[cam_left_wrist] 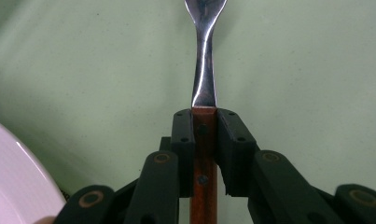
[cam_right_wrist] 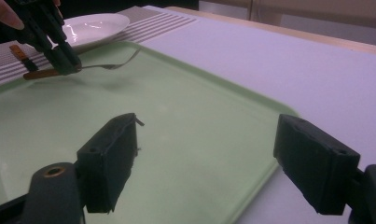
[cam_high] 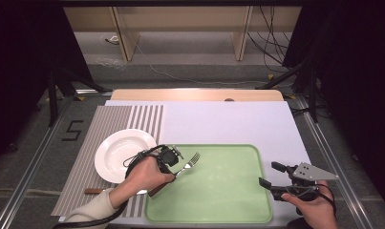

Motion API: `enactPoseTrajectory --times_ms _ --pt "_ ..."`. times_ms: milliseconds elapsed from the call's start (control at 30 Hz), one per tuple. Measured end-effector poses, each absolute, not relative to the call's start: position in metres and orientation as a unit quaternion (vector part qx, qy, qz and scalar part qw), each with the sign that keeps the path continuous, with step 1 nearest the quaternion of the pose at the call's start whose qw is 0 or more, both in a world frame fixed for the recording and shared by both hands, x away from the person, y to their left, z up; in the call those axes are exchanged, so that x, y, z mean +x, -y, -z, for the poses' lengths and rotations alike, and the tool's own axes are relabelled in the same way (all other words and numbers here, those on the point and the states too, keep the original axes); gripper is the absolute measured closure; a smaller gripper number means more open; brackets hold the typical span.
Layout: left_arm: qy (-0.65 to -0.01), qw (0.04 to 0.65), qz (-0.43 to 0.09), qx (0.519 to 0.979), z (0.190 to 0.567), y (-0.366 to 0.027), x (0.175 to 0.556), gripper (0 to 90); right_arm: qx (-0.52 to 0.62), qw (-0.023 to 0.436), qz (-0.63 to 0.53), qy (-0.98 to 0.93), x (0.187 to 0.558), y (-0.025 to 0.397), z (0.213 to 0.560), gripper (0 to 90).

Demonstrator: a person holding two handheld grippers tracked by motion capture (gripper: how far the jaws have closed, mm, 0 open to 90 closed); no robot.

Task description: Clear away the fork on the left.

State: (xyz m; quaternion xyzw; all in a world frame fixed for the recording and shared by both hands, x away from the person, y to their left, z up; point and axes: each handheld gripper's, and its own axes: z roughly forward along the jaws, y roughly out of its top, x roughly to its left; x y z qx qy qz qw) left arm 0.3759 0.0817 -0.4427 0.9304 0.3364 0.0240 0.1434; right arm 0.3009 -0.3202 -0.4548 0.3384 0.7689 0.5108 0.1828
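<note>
While clamping the fork's (cam_left_wrist: 205, 56) wooden handle, left hand-held gripper (cam_left_wrist: 205, 140) overhangs smooth green tray (cam_high: 219, 200).

Right tongs (cam_right_wrist: 206, 163) gaping over green tray (cam_right_wrist: 185, 140), left tongs (cam_right_wrist: 59, 58) gripping fork (cam_right_wrist: 104, 65), white plate (cam_right_wrist: 94, 25) behind

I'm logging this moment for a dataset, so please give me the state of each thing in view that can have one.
Left hand-held gripper: shut on the fork's wooden handle.
Right hand-held gripper: open, holding nothing.
Steel fork with wooden handle: held above the tray, tines pointing away from the person.
Pale green plastic tray: flat on the table, nothing lying on it.
Round white plate: upright on the striped placemat, empty.
</note>
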Motion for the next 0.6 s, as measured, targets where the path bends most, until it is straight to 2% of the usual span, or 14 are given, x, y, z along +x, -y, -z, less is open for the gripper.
enactPoseTrajectory --times_ms 167,233,333,367,467,533,567,600 --pt "-0.337 0.148 -0.020 0.930 0.450 -0.084 0.378 76.2 0.339 0.182 -0.511 -0.769 0.301 0.320 0.455 22.6" --pt "-0.334 0.156 -0.021 0.929 0.451 -0.087 0.377 73.3 0.338 0.183 -0.511 -0.769 0.301 0.320 0.455 22.6" --pt "-0.335 0.179 -0.026 0.925 0.447 -0.091 0.375 63.2 0.339 0.183 -0.511 -0.769 0.301 0.320 0.455 22.5" --pt "-0.333 0.185 -0.031 0.924 0.445 -0.094 0.374 63.0 0.339 0.183 -0.511 -0.769 0.301 0.320 0.455 22.6" --pt "-0.334 0.196 -0.045 0.921 0.439 -0.105 0.368 69.1 0.339 0.184 -0.511 -0.769 0.301 0.321 0.455 22.6" --pt "-0.333 0.192 -0.054 0.922 0.437 -0.113 0.365 78.5 0.339 0.184 -0.510 -0.769 0.301 0.321 0.455 22.6" --pt "-0.329 0.184 -0.059 0.924 0.438 -0.116 0.363 86.2 0.339 0.184 -0.510 -0.769 0.301 0.320 0.455 22.6" --pt "-0.328 0.178 -0.062 0.926 0.440 -0.119 0.362 86.2 0.339 0.184 -0.510 -0.769 0.301 0.320 0.455 22.6"
